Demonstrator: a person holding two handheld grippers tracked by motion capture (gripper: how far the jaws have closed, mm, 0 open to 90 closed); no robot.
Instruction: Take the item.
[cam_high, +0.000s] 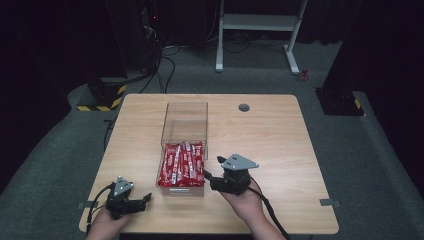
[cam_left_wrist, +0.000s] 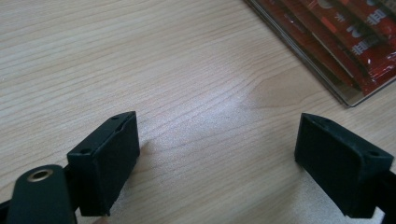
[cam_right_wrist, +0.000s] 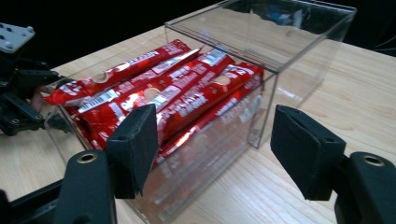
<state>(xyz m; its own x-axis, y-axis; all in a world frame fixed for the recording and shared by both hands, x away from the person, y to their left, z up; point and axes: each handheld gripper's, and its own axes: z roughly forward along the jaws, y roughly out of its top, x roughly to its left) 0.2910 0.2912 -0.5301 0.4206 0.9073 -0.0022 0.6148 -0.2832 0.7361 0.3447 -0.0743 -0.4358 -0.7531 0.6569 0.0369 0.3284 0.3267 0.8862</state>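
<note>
High view: wooden desk (cam_high: 280, 135); clear box (cam_high: 183, 150) holding red snack bars (cam_high: 182, 164); left gripper (cam_high: 141, 201) and right gripper (cam_high: 212, 174) flanking it, both jaws spread, empty.

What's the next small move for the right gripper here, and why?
Probably ease the right gripper forward and over the pulled-out drawer, toward the nearest red snack bar. Its jaws stand open and empty beside the drawer's clear wall, and the bars lie exposed on top. The left gripper rests open on the table.
</note>
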